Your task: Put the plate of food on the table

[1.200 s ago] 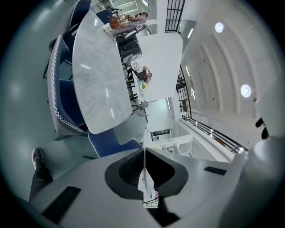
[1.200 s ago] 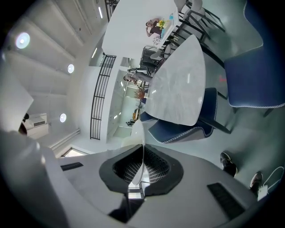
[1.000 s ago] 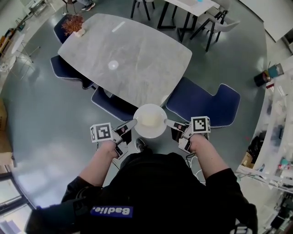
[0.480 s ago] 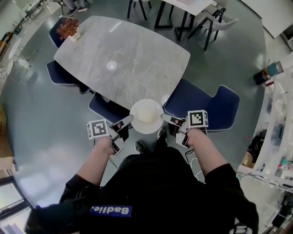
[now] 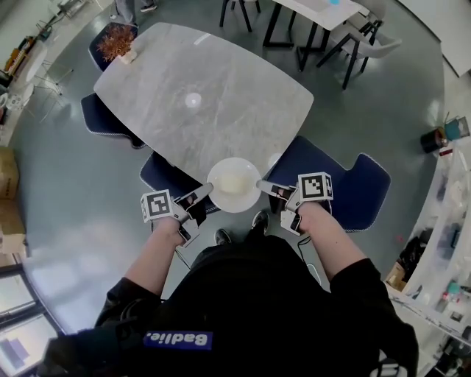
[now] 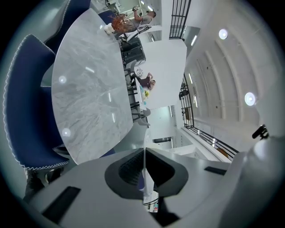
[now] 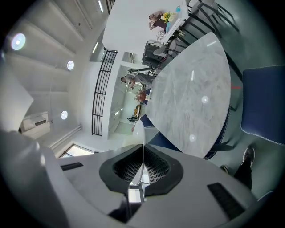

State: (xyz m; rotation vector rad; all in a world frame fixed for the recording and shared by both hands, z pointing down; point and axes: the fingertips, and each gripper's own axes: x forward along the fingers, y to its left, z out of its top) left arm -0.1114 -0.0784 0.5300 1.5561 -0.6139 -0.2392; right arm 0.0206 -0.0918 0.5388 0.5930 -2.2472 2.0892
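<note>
A white plate [image 5: 234,184] with pale food on it hangs in the air at the near edge of the grey marble table [image 5: 199,96]. My left gripper [image 5: 206,191] is shut on the plate's left rim. My right gripper [image 5: 262,185] is shut on its right rim. In the left gripper view the rim shows edge-on as a thin white line [image 6: 144,187] pinched between the jaws of the left gripper [image 6: 144,156]. The right gripper view shows the plate [image 7: 137,130] the same way in the right gripper [image 7: 143,151]. The table [image 6: 89,89] lies beyond in both.
Blue chairs stand at the table's near side, one [image 5: 338,184] to the right and one [image 5: 165,173] under the plate's left. A reddish dried plant [image 5: 116,40] sits at the table's far corner. A second table with chairs [image 5: 324,18] is behind.
The person has carried the plate a little forward and to the left, so that it now hangs over the table's near edge. Both grippers keep their hold on the rim.
</note>
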